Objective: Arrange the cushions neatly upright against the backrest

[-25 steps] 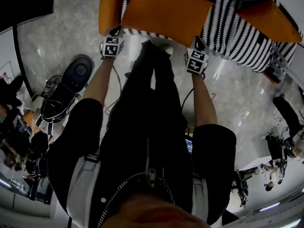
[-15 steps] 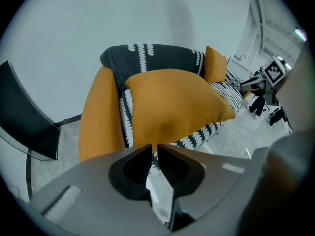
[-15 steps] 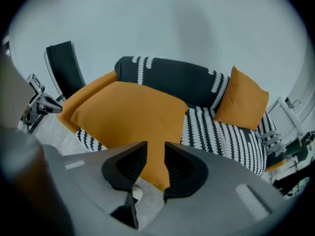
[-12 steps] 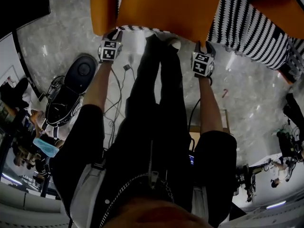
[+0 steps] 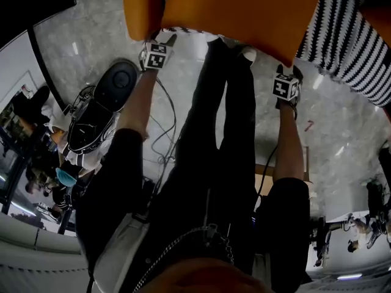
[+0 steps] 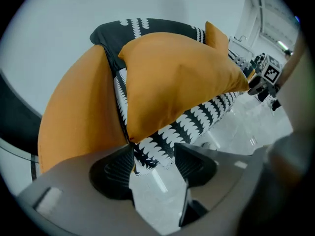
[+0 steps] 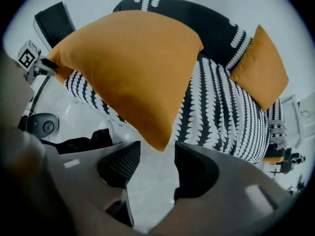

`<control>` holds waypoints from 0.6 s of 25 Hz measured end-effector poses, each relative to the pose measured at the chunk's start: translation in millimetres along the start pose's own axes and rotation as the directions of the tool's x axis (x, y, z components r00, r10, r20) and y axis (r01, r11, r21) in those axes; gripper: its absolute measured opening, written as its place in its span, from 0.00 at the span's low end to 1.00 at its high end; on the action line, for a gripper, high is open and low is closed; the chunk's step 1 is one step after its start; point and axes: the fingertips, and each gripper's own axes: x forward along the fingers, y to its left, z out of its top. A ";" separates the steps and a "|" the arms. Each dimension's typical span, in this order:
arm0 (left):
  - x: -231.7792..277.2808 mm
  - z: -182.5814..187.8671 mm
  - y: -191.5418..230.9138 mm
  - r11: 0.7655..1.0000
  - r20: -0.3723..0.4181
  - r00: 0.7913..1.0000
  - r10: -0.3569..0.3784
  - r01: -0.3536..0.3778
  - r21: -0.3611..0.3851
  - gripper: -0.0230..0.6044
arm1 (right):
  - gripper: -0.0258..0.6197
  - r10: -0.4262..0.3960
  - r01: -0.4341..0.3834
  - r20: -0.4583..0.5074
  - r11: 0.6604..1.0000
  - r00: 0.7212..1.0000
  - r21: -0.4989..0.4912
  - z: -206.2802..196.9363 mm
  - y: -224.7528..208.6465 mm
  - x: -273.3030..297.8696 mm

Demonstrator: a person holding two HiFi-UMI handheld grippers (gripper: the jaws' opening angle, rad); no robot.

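A large orange cushion (image 5: 232, 11) (image 6: 177, 77) (image 7: 133, 63) leans on the black-and-white patterned sofa (image 5: 348, 41) (image 7: 221, 117), with its lower edge hanging over the seat front. My left gripper (image 5: 157, 54) (image 6: 156, 161) is below its lower left corner. Its jaws have just been opening, and a patterned fabric corner lies loose between them. My right gripper (image 5: 286, 87) (image 7: 156, 161) has also just been opening, and the cushion's orange corner hangs just above its jaws, untouched. A second orange cushion (image 7: 261, 68) stands far along the sofa and another (image 6: 78, 107) at the left end.
My legs (image 5: 226, 102) stand between the two grippers on the marble floor. On the floor to the left sit a black rounded machine (image 5: 98, 108) and loose cables (image 5: 162, 133). Other people and equipment show at the left and right edges.
Both grippers were shut on the big cushion's lower corners; they have opened, let go and dropped lower, away from it. The cushion stays on the sofa.
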 end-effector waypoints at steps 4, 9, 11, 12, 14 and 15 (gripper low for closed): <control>8.0 15.2 4.1 0.999 0.033 0.999 0.042 -0.042 0.004 0.45 | 0.29 -0.102 0.104 -0.091 0.995 0.991 0.012 -15.6 -20.0 23.5; 12.1 22.9 9.3 0.996 0.059 0.995 0.084 -0.082 -0.041 0.31 | 0.16 -0.108 0.109 -0.077 0.994 0.991 0.017 -7.5 -27.6 25.5; 5.6 33.9 13.1 0.995 0.072 0.993 0.091 -0.088 -0.036 0.14 | 0.04 -0.104 0.105 -0.054 0.994 0.993 0.011 3.3 -25.8 22.2; 2.3 39.3 14.4 0.996 0.082 0.993 0.090 -0.088 -0.029 0.12 | 0.04 -0.103 0.103 -0.041 0.995 0.994 0.012 8.4 -23.7 20.2; -1.4 43.0 15.7 0.996 0.101 0.991 0.087 -0.087 -0.014 0.08 | 0.04 -0.101 0.102 -0.020 0.994 0.995 0.027 15.8 -20.4 15.0; -4.4 45.0 15.2 0.996 0.109 0.990 0.089 -0.089 -0.007 0.07 | 0.04 -0.103 0.104 -0.010 0.994 0.995 0.036 18.6 -20.6 10.8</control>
